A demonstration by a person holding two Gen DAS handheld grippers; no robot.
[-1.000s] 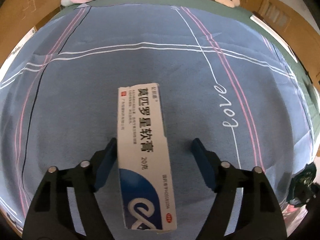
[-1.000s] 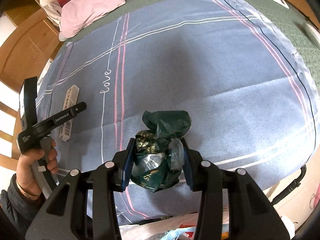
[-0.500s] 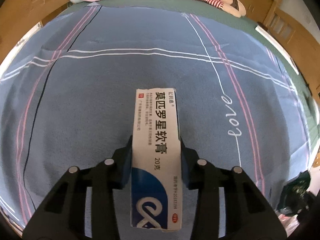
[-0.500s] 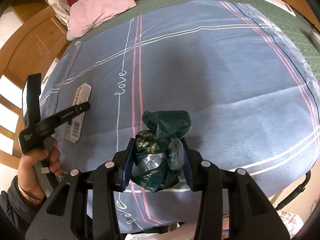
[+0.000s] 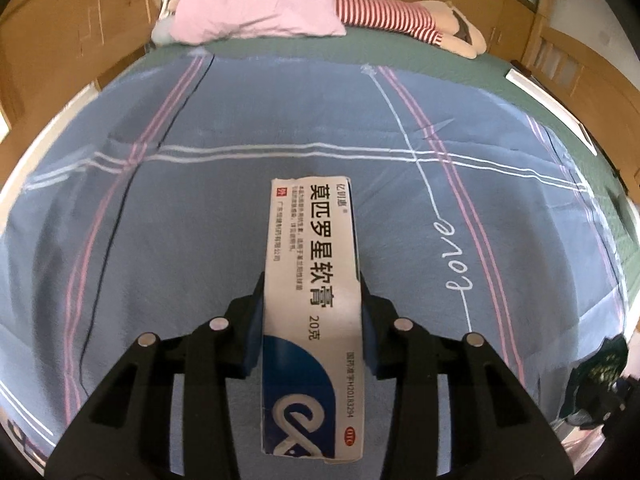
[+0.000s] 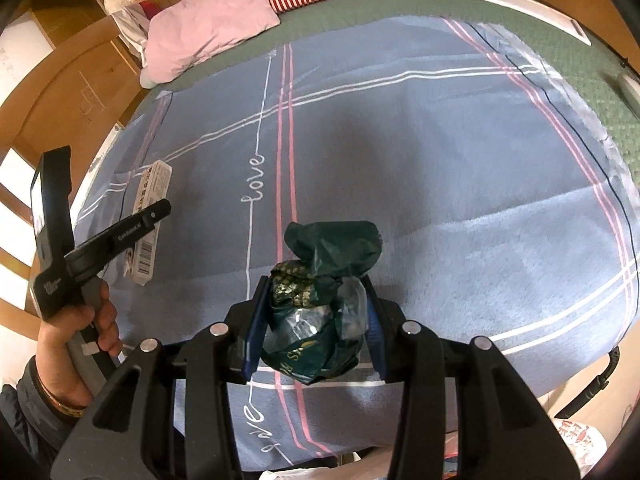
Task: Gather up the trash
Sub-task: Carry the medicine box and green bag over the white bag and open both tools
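Each wrist camera looks forward over its claw, close above the bed (image 5: 240, 240); both share the blanket's "love" lettering (image 6: 256, 178).

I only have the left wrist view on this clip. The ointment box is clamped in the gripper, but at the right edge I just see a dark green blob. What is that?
Observer: It is a crumpled green wrapper, pinched in the right gripper above the blue blanket.
Reviewer: Is anything waiting off the bed to take the trash?
Observer: Past the blanket's near edge, a white plastic bag with red print shows at the lower right; whether it is the trash bag, I cannot tell.
Reviewer: Does the box carry a barcode?
Observer: Yes, the ointment box shows one on its side face, near the end by the left gripper.
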